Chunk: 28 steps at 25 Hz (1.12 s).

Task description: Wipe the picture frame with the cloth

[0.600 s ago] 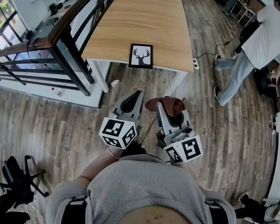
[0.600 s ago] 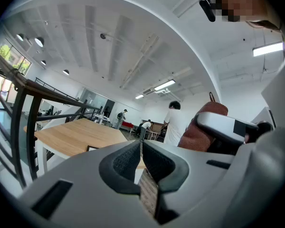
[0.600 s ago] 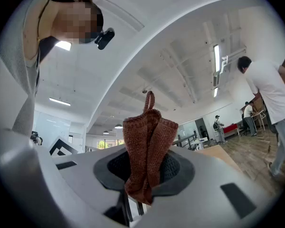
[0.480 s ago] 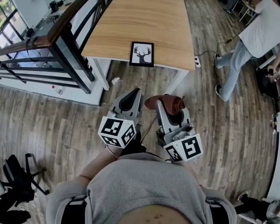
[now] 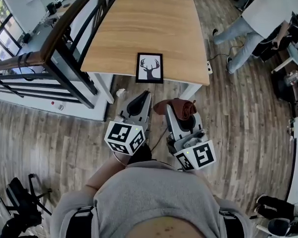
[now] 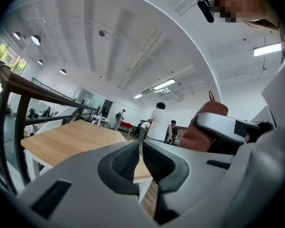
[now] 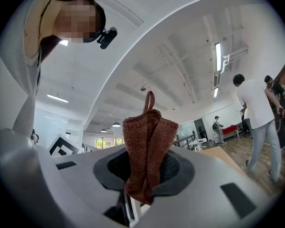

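While held side by side at the torso, the left gripper (image 5: 146, 95) is clenched empty and the cloth (image 5: 181, 107) is clamped in the right gripper (image 5: 175, 112). The picture frame (image 5: 150, 68) is laid flat at the table's (image 5: 139, 24) near edge, with floor between it and the grippers.

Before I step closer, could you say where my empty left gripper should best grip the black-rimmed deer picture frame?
Grip the black deer picture frame at its near rim, coming level from your side: it seems to lie flat at the wooden table's front edge. The left gripper is shut; open it first.
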{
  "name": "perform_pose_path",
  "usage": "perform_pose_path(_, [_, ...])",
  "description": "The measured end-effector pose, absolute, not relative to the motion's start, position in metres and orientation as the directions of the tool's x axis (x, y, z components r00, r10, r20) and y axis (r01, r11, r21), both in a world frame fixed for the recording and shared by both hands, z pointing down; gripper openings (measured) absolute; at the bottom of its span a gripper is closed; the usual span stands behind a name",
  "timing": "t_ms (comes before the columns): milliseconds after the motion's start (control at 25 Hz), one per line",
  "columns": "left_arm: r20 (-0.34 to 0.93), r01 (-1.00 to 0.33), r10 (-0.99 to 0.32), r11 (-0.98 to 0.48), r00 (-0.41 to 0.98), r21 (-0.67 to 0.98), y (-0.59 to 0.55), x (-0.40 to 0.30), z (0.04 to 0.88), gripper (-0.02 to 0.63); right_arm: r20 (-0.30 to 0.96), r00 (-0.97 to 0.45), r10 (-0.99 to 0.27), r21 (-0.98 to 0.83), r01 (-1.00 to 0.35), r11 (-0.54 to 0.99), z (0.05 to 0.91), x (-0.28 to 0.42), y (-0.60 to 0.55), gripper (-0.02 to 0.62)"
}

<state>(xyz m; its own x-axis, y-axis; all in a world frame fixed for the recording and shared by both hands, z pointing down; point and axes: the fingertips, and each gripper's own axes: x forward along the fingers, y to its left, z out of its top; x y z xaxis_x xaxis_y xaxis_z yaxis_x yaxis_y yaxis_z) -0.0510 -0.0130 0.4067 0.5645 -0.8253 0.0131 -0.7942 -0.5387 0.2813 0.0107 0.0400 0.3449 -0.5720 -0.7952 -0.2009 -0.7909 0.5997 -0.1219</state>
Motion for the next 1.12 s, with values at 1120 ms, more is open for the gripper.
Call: perform_pose_path(1120, [0.245,-0.770,-0.750,-0.502,0.614,0.393,-0.229,-0.084,0.466,0.197,-0.154,-0.569,-0.808,-0.194,-0.784,0.589,0.348,-0.006,-0.189,0.097])
